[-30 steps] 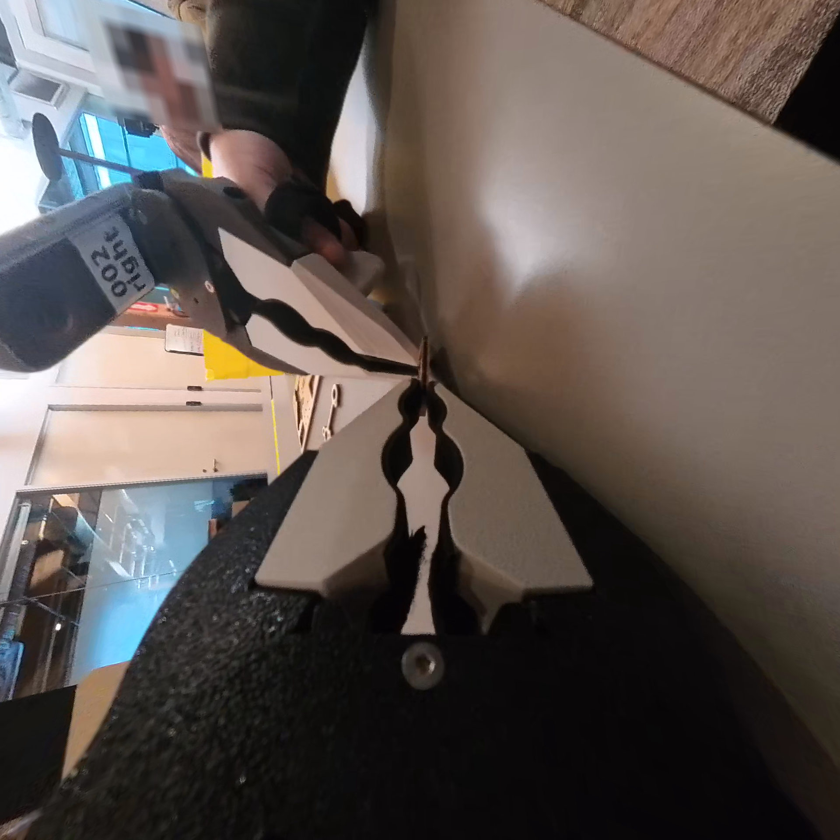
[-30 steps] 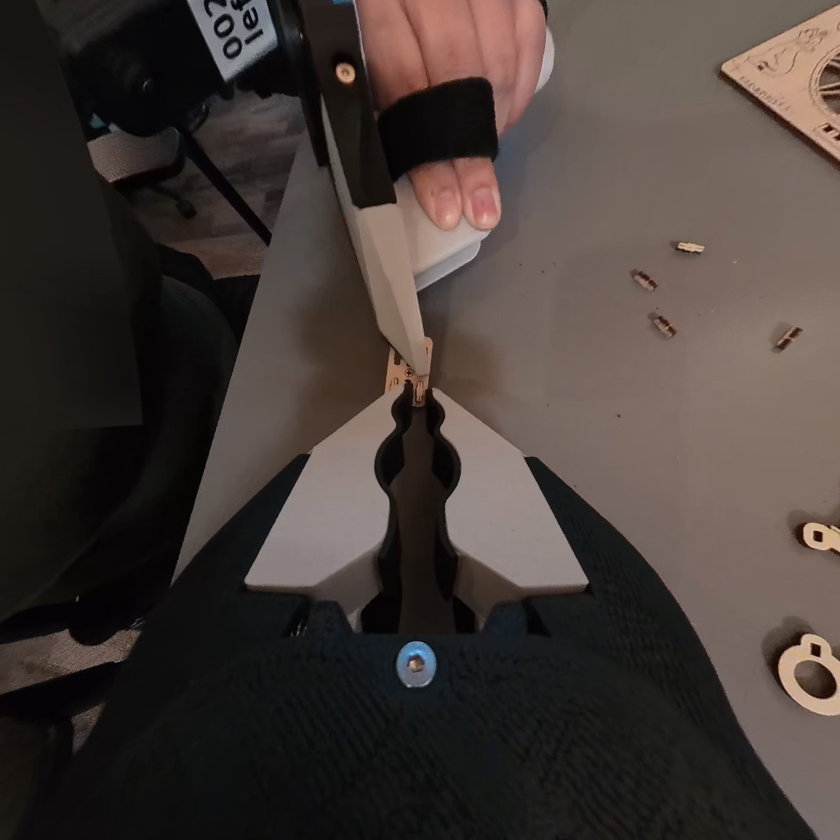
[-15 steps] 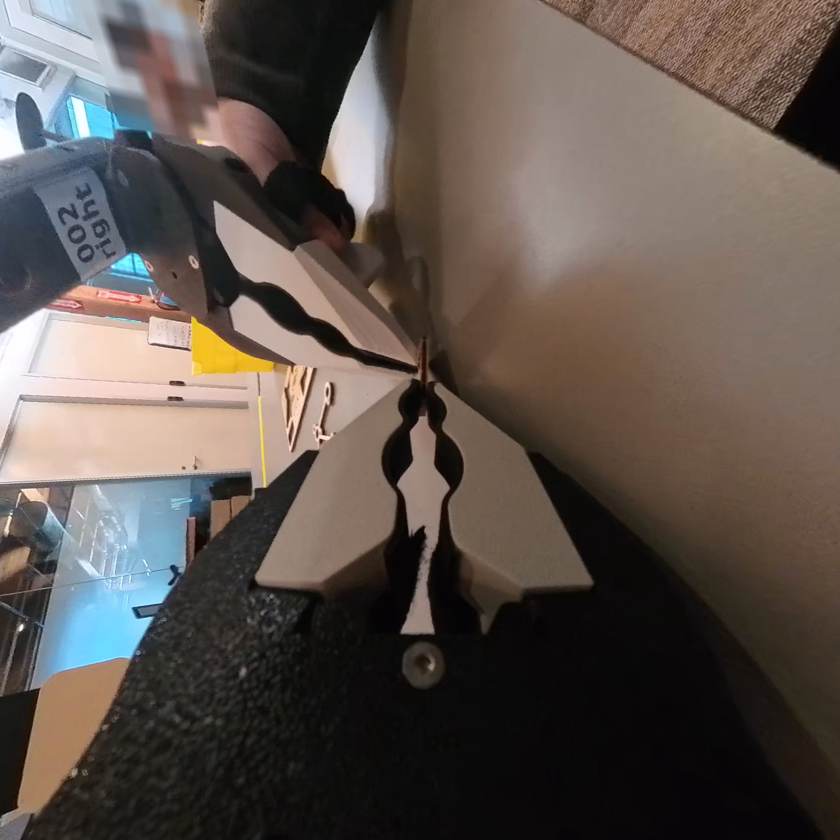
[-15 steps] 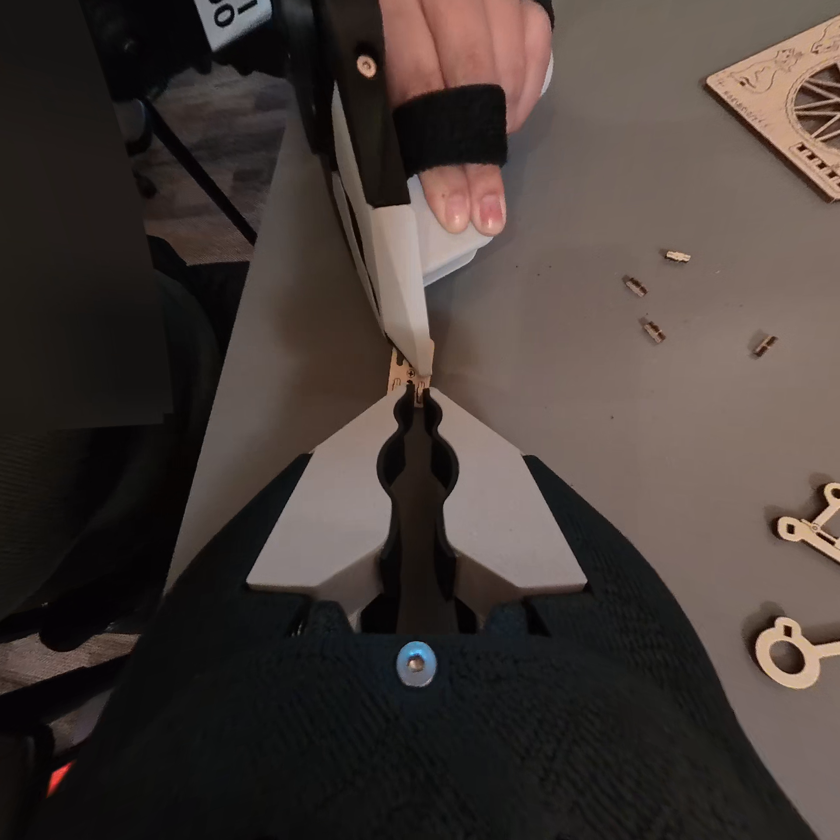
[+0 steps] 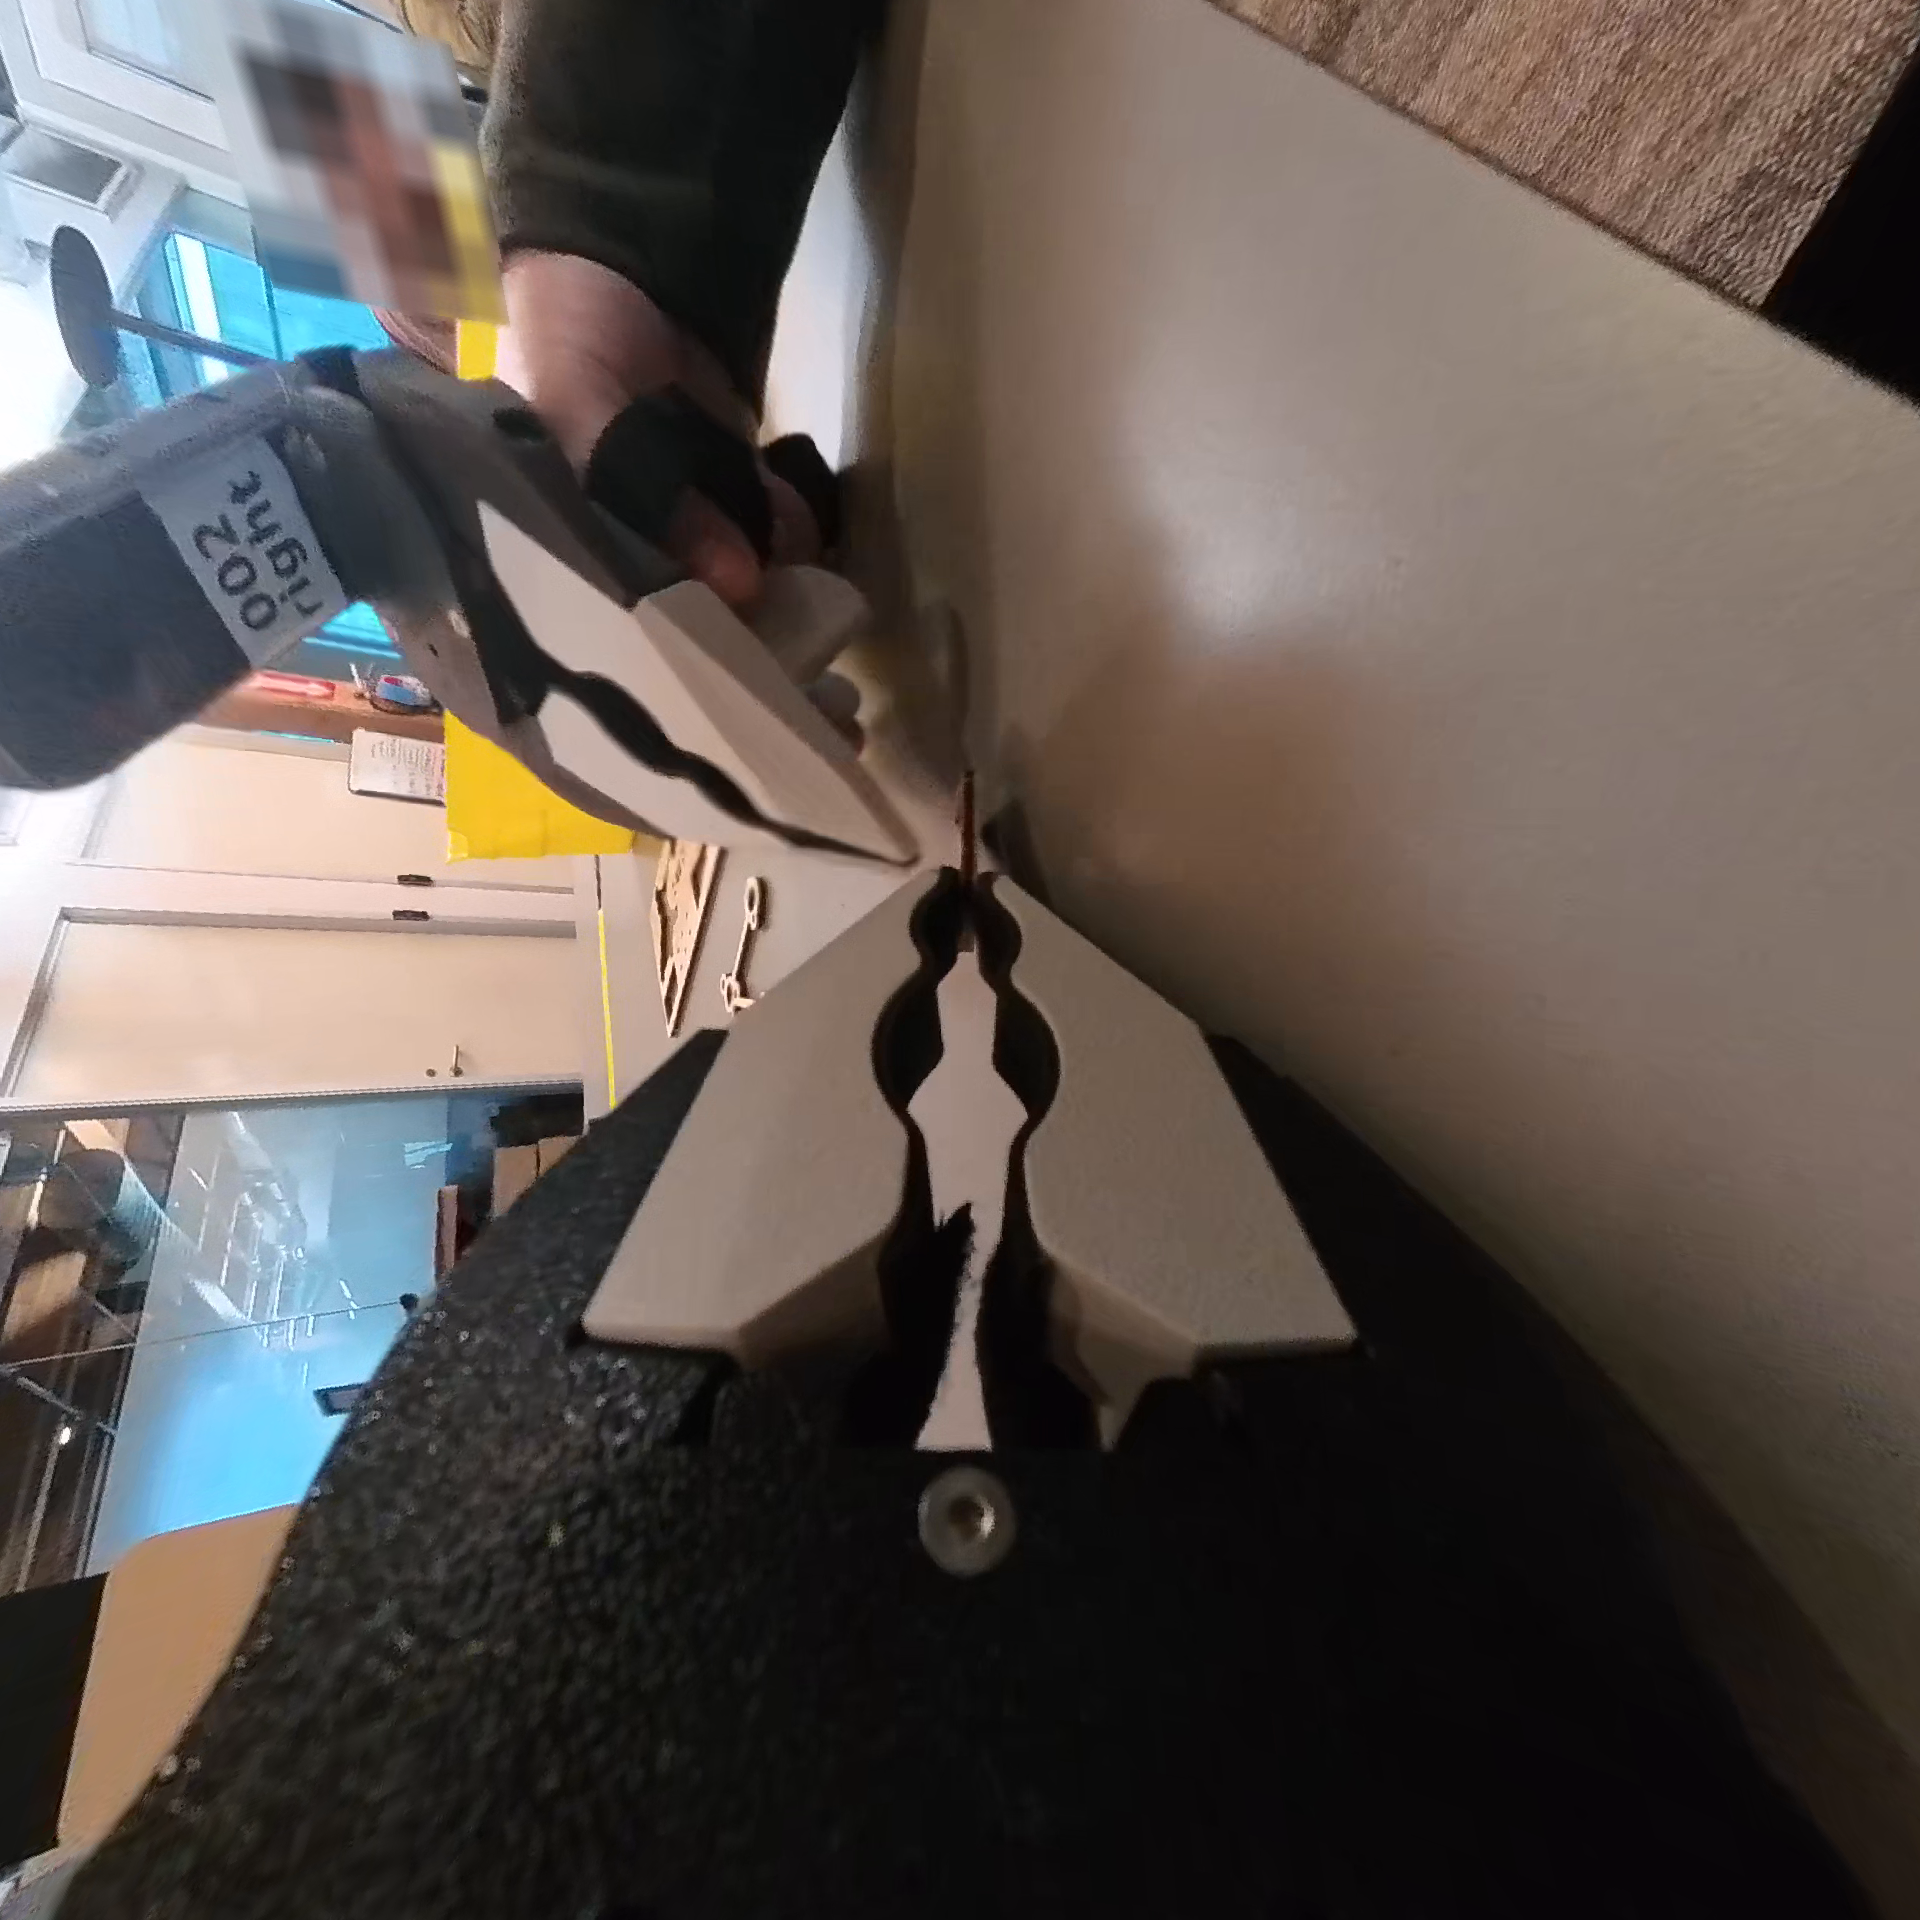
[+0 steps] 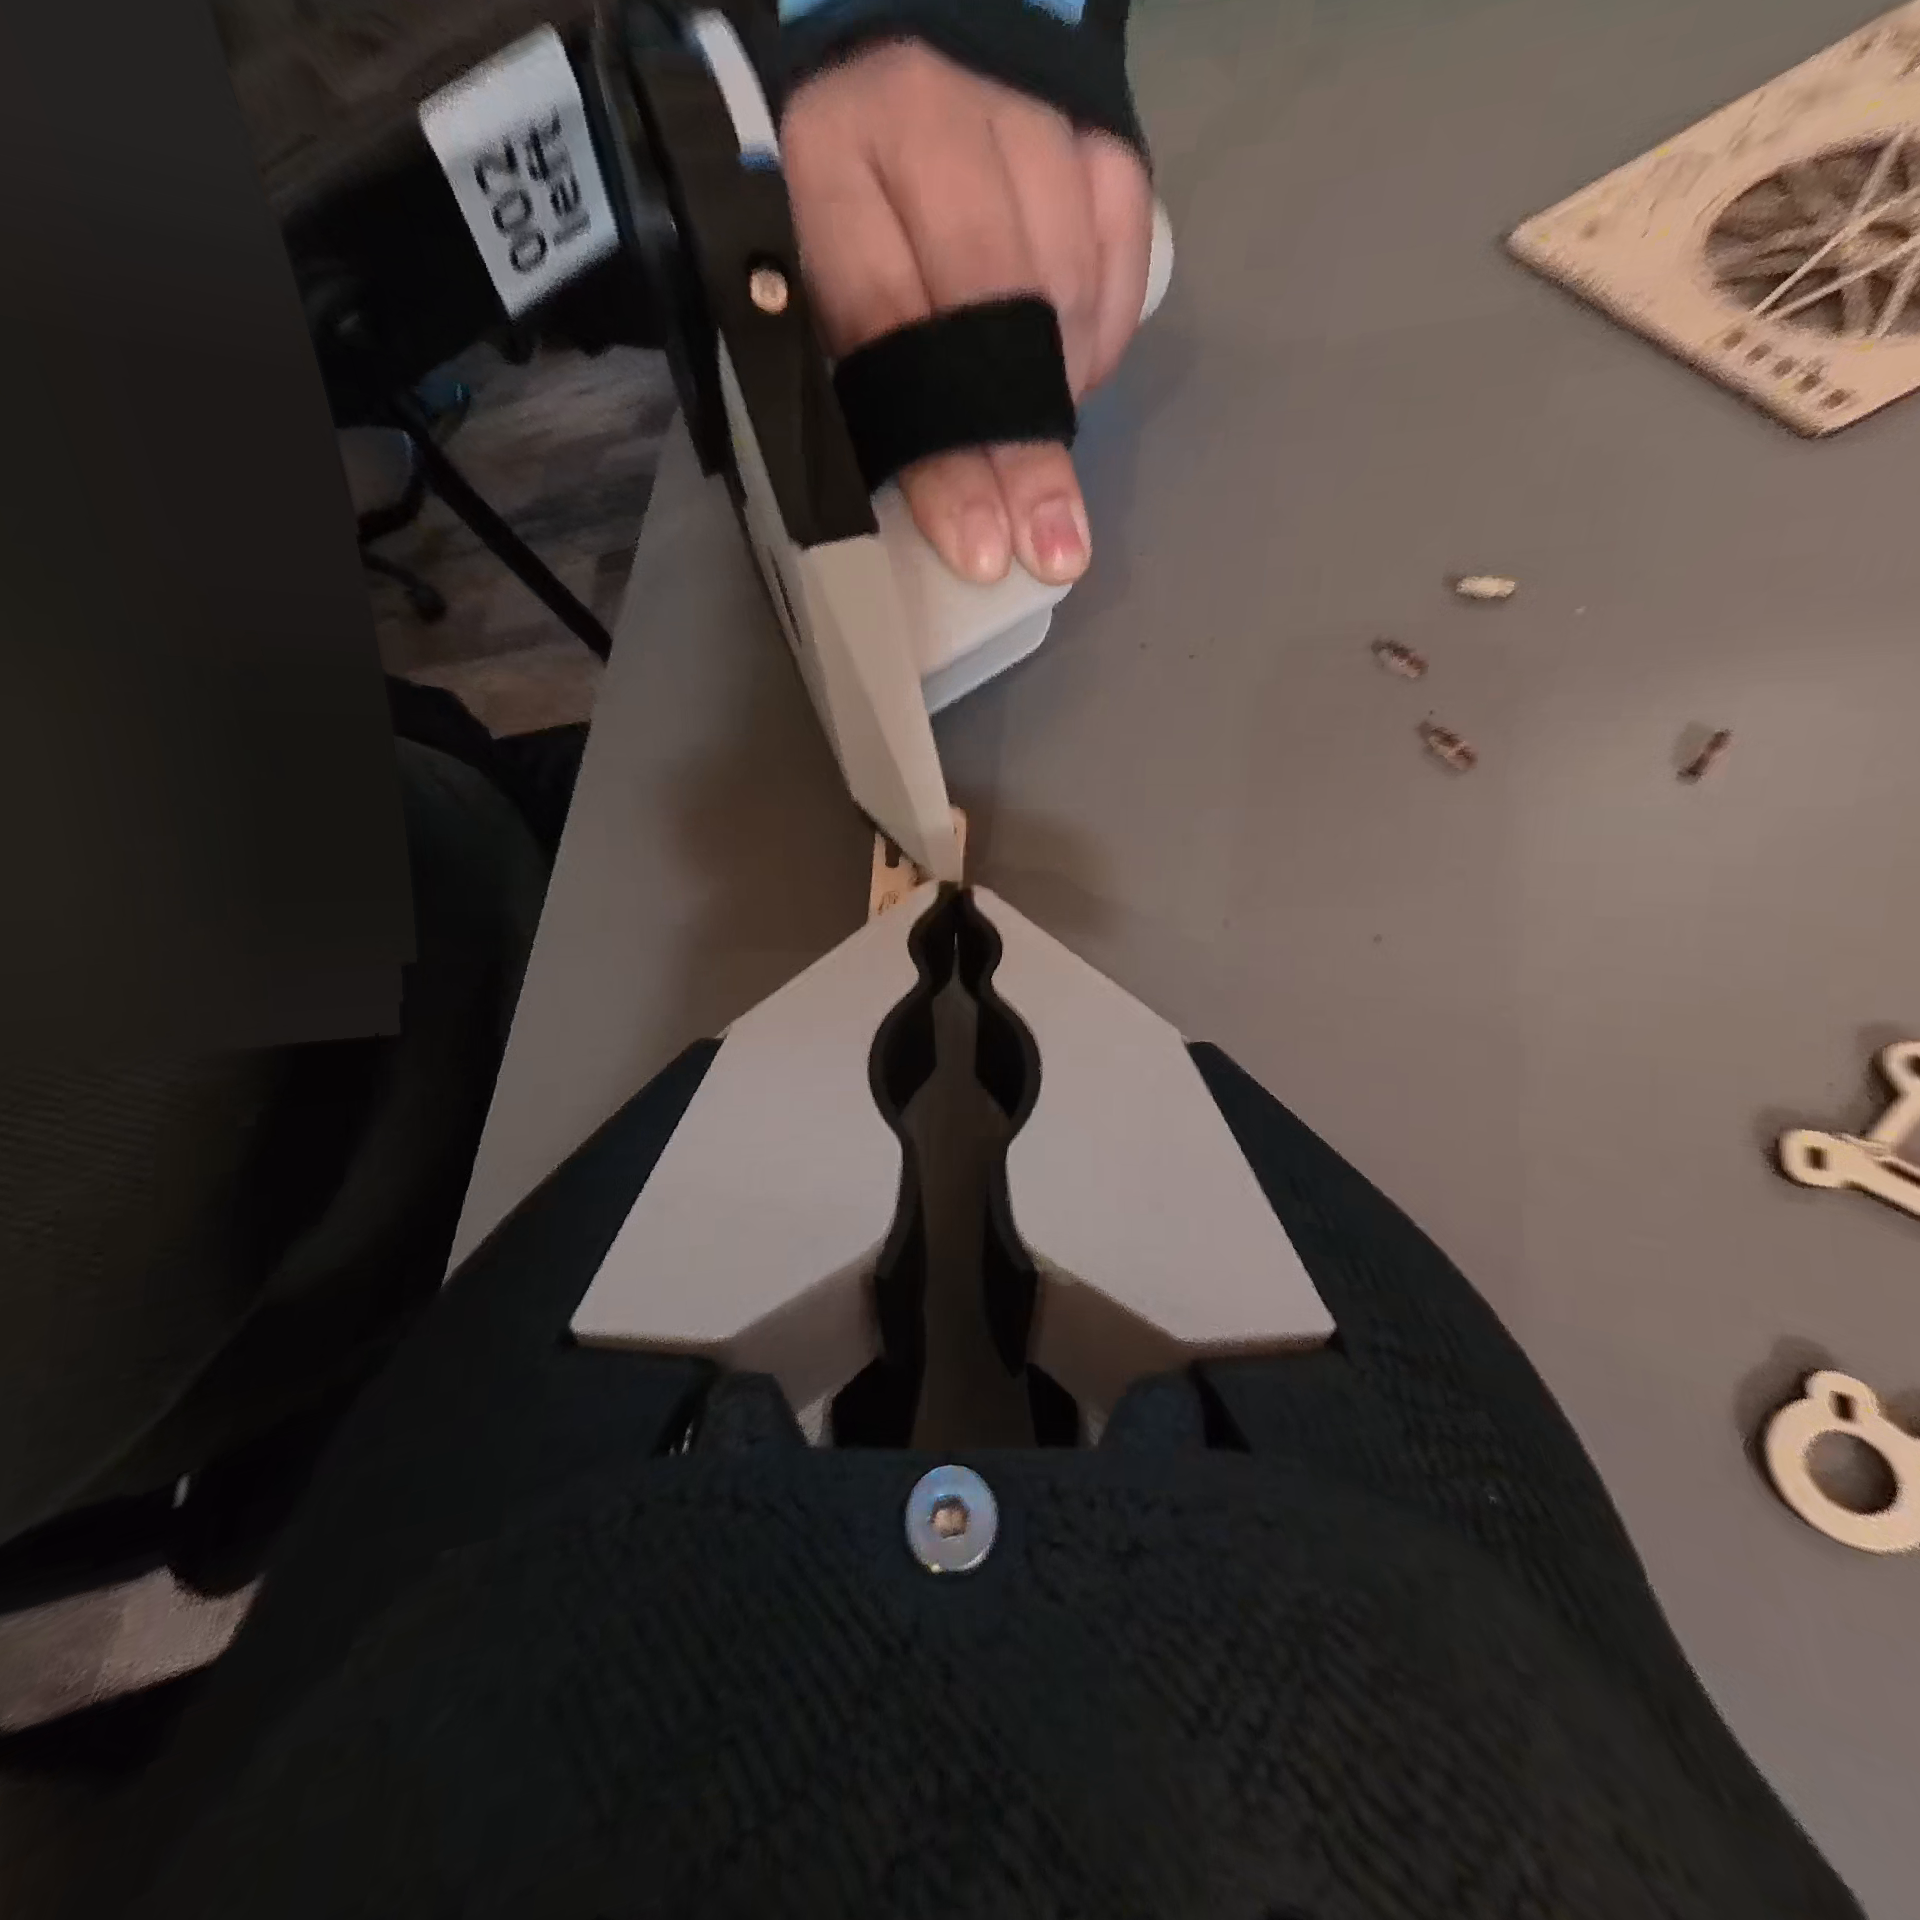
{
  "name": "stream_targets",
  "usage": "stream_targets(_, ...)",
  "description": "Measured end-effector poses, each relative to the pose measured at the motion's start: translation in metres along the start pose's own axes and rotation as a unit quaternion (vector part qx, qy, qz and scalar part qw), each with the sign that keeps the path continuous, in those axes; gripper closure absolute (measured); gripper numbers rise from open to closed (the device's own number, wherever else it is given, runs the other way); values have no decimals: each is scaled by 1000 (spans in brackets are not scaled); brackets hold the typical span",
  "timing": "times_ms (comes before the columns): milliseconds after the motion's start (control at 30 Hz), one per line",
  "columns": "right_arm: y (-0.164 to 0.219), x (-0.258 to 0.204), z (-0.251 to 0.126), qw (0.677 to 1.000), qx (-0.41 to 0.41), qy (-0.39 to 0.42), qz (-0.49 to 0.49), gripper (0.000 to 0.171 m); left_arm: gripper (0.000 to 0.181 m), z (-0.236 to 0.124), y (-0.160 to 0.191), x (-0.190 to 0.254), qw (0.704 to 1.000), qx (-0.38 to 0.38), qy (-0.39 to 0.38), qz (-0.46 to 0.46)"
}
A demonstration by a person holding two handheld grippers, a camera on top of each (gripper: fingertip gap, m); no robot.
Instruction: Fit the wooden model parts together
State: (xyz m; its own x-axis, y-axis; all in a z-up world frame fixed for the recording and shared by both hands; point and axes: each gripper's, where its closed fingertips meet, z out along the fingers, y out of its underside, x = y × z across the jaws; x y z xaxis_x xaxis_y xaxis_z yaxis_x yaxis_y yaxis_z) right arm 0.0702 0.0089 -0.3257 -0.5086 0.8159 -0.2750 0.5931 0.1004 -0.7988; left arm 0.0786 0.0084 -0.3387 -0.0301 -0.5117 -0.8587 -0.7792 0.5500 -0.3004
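My left gripper [image 5: 966, 894] is shut on a thin flat wooden piece [image 5: 968, 831], seen edge-on and sticking out past its fingertips. The right wrist view shows this piece [image 6: 891, 878] as a pale plate under the left gripper's fingertips [image 6: 935, 821], just above the grey table [image 6: 1351, 935]. My right gripper [image 6: 954, 896] is shut, its tips meeting right at the plate's lower edge, and nothing shows between its pads. In the left wrist view the right gripper [image 5: 902, 857] sits just left of the plate's edge.
Several small wooden pegs [image 6: 1444, 743] lie on the table to the right. A wooden sheet with a wheel cut-out [image 6: 1766, 260] lies at the far right. Loose flat wooden parts [image 6: 1839, 1475] lie at the near right. The table edge [image 6: 582, 831] runs close on the left.
My right gripper's jaws have closed fully. The small wooden peg seen between its tips earlier no longer shows there. The left gripper still holds the flat piece.
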Motion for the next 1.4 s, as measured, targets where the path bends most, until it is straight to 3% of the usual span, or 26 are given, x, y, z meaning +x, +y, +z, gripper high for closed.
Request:
stream_targets(200,-8,2,-4,1000,30,-6,4,171,180,0,0,0,1000,1,0,-7)
stream_targets(300,-36,19,-20,990,122,58,-35,166,180,3,9,-6,998,-32,-33,38)
stream_targets(400,-63,40,-50,955,233,162,-88,155,180,2,24,-21,989,-81,-87,92)
stream_targets(467,-74,53,-74,914,291,250,-133,152,180,0,30,-30,982,-91,-117,114)
stream_targets(567,-78,60,-92,860,312,342,-213,152,180,0,37,-35,980,-98,-133,107)
stream_targets(633,-80,58,-90,842,301,369,-255,152,180,0,37,-38,981,-92,-139,96)
stream_targets(800,-83,53,-77,794,246,420,-365,152,181,-14,51,-68,977,-62,-200,-45)
stream_targets(967,-81,56,-63,762,184,452,-426,152,180,-66,53,-120,908,112,-305,-265)
stream_targets(1067,-89,57,-62,719,171,492,-461,152,181,-79,62,-129,881,143,-328,-309)
stream_targets(1167,-109,55,-68,748,262,477,-380,143,180,-77,70,-135,869,155,-330,-333)
stream_targets(1267,-130,62,-77,757,357,468,-282,143,180,-79,84,-143,845,173,-336,-379)
stream_targets(1400,-146,72,-63,754,376,481,-241,149,181,-101,93,-148,801,219,-355,-431)
